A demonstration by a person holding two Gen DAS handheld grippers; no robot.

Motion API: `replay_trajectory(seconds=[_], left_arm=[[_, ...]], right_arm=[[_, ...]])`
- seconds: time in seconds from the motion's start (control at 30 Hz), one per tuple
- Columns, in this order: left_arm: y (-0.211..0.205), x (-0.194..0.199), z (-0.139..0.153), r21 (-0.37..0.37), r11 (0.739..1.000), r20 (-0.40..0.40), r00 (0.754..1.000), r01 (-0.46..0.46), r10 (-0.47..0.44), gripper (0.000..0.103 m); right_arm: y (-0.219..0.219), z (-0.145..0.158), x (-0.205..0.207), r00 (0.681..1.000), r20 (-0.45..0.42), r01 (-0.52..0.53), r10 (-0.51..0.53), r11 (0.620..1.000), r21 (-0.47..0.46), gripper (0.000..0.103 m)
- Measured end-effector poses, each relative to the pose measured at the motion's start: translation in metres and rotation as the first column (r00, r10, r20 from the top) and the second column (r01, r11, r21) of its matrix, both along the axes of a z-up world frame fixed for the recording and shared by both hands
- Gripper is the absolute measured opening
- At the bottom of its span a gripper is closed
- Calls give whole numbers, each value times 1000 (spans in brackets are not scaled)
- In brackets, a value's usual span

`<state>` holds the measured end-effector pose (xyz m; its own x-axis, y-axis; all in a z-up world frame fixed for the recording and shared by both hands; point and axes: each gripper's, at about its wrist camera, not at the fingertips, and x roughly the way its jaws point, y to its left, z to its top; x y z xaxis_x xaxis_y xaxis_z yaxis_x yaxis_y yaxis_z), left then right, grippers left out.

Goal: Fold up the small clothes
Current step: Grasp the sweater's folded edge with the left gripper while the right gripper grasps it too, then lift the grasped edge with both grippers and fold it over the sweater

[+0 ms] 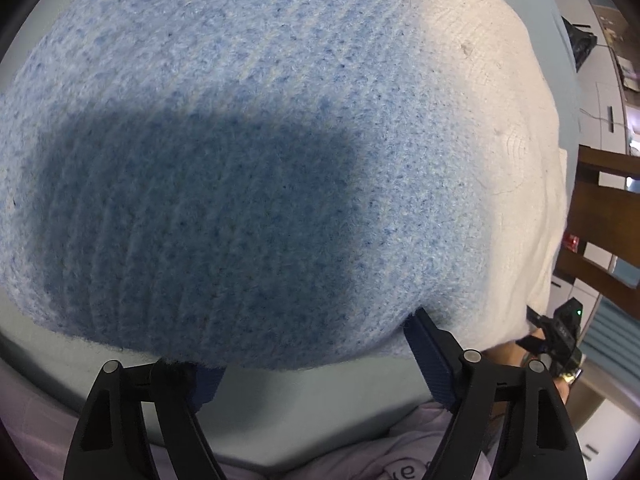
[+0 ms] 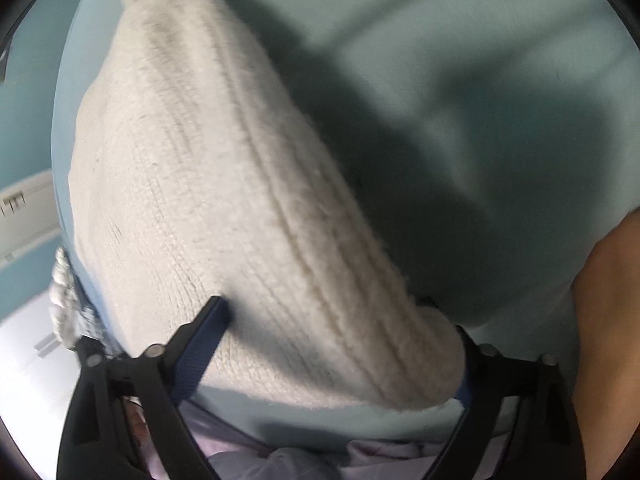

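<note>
Knitwear fills both views, but each shows a different part: the left wrist view is almost wholly blue knit, with a cream band along its right side, while the right wrist view shows only cream knit and the pale blue-green table beyond it; the left view alone shows a wooden chair and the other gripper at the right edge; the right view alone shows a bare forearm at the right. The garment lies on the table close under both grippers; in the right view its long axis runs from upper left away to lower right, the near end between the fingers. The left gripper stands wide, the blue hem draped over its fingers; the right gripper stands wide, straddling the cream end; whether the pads press on it I cannot tell.
</note>
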<state>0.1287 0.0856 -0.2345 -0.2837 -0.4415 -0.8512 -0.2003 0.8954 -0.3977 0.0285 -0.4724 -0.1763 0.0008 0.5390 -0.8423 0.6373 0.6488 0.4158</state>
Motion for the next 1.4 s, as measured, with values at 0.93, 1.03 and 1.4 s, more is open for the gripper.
replay_trajectory(seconds=[0.93,1.03,1.4], left_arm=[[-7,-3,98,-163,985,284,959,58,-10,15],[0,-9,119,-177,982,348,938,69,-4,13],[11,-52,154,-232,964,339,940,131,-46,12]], right_arm=[[8,100,-2,945,326,7,27,995,-103,19],[0,100,-6,925,379,26,5,997,-78,19],[-12,107,-33,918,396,-9,23,999,-36,18]])
